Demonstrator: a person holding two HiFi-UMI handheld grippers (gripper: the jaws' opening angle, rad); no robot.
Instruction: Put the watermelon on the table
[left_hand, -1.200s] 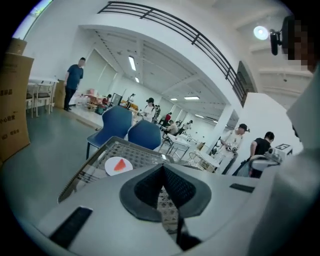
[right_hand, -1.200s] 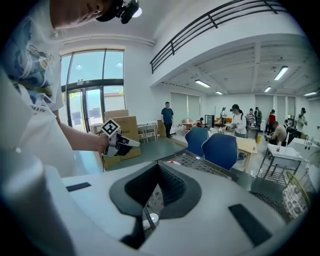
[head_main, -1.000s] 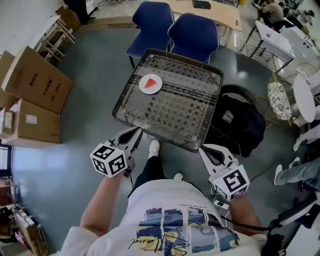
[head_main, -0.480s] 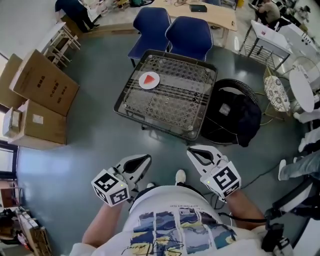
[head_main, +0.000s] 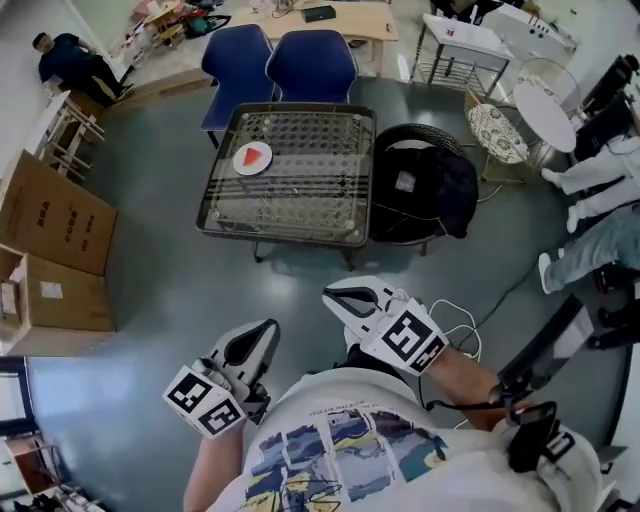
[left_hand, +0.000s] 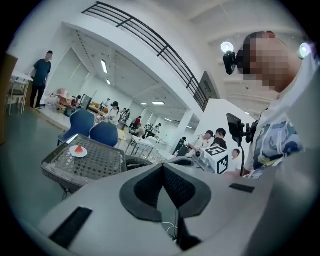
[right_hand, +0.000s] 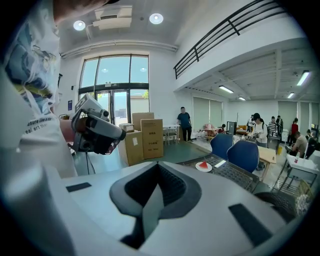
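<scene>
Glass tabletop (head_main: 300, 205) across grey floor (head_main: 150, 265), white plate (head_main: 240, 161) holding a watermelon slice (head_main: 254, 156).
Well apart from it, left gripper (head_main: 267, 326) and right gripper (head_main: 329, 293), fingers pressed together, empty.

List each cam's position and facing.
Head view: on the head, steeply down at table; left gripper, right gripper, shirt show.
Left gripper view: on that gripper, along shut jaws toward table; right gripper, shirt show.
Right gripper view: on that gripper, along shut jaws toward table; left gripper, shirt show.
Shared: all three see the watermelon.
</scene>
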